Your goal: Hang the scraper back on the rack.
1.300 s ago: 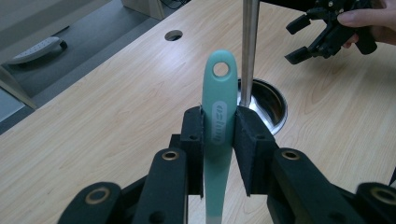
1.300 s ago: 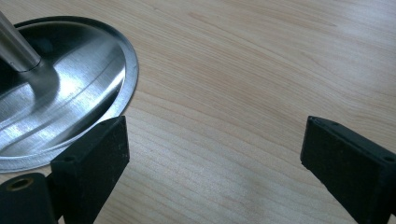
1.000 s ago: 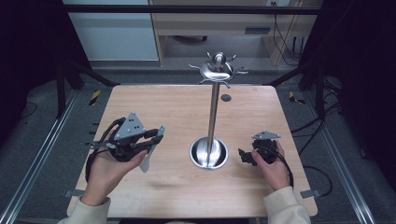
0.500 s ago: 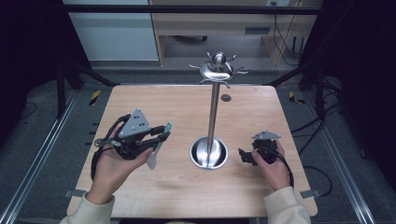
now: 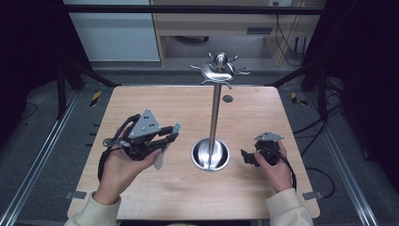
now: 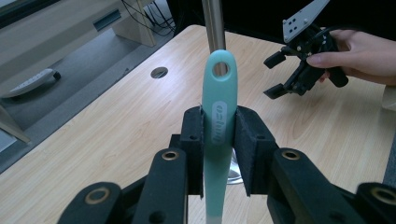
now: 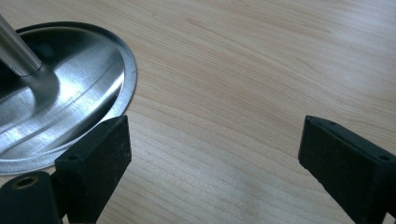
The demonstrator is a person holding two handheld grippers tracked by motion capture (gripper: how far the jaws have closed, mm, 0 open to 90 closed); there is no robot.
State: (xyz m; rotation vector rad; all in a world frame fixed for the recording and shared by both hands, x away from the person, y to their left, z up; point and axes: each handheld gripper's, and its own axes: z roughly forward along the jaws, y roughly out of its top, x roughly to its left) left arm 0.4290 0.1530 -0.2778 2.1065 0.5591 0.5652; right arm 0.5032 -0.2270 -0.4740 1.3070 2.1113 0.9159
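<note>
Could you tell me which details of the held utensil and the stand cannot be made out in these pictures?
- Teal utensil: its working end is cut off by the left gripper view's bottom edge; in the high view the left hand-held gripper partly covers it.
- Lettering on its handle: too blurred to read.
- Stand's hooks: too small in the high view to count reliably.
- Stand pole: cut off by the right gripper view's upper left corner.

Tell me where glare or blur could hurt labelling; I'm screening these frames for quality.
High view: dark surroundings, table evenly lit, stand's top hooks glint. Left gripper view: teal utensil handle sharp between the jaws, nearest gripper parts soft. Right gripper view: bright streaks on the steel base, jaws slightly blurred.
</note>
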